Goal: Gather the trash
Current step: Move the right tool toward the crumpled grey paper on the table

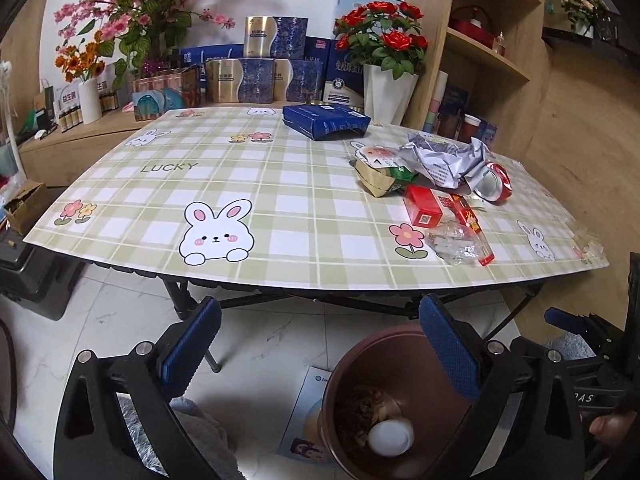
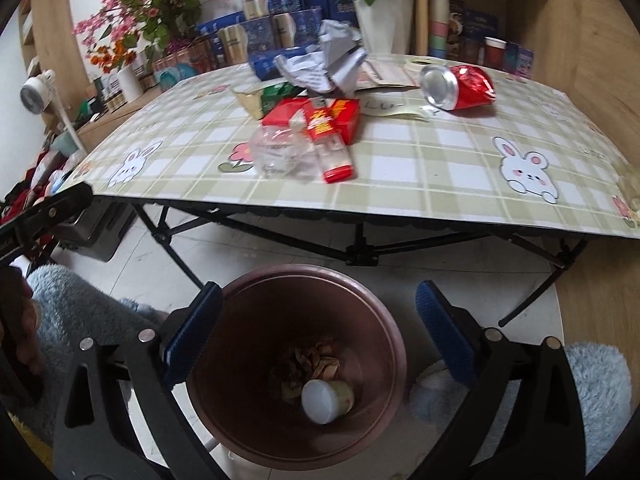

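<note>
Left gripper [image 1: 320,344] fingers apart, empty, right gripper [image 2: 320,332] fingers apart above brown bin [image 2: 240,420], white cup [image 2: 320,400] inside, crushed can [image 2: 460,88] on table [image 2: 400,200].

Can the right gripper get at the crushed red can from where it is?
Probably yes: the right gripper is open above the bin, and the crushed red can lies uncovered beside the pile.
</note>
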A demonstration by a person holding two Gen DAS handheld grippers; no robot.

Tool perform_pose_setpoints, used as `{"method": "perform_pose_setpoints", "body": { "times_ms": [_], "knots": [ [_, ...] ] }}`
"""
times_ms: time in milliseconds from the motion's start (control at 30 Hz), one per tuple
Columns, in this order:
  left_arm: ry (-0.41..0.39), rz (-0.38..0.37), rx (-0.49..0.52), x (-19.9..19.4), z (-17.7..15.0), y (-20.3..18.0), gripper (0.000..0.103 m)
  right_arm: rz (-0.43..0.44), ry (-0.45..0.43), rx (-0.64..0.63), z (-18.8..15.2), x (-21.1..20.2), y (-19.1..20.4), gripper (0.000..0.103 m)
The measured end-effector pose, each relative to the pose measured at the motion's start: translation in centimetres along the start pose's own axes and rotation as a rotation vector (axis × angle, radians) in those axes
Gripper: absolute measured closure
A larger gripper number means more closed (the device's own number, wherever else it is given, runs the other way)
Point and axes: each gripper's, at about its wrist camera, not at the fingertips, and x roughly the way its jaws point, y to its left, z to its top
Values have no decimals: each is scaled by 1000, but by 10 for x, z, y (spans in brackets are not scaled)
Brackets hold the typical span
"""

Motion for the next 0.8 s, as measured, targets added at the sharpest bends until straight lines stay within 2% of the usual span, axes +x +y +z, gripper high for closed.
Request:
{"method": "perform_pose_setpoints", "body": {
  "times_ms": [233, 533, 800],
  "knots": [
    [6, 9, -39, 2, 0, 8, 6, -16, -15, 34, 1, -3, -9, 7],
    [15, 22, -31, 4, 0, 6, 6, -27, -38, 69, 3, -6, -16, 7],
    [17, 34, -41, 7, -1, 7, 6, -24, -119, 81, 24, -19, -32, 8]
  ]
}}
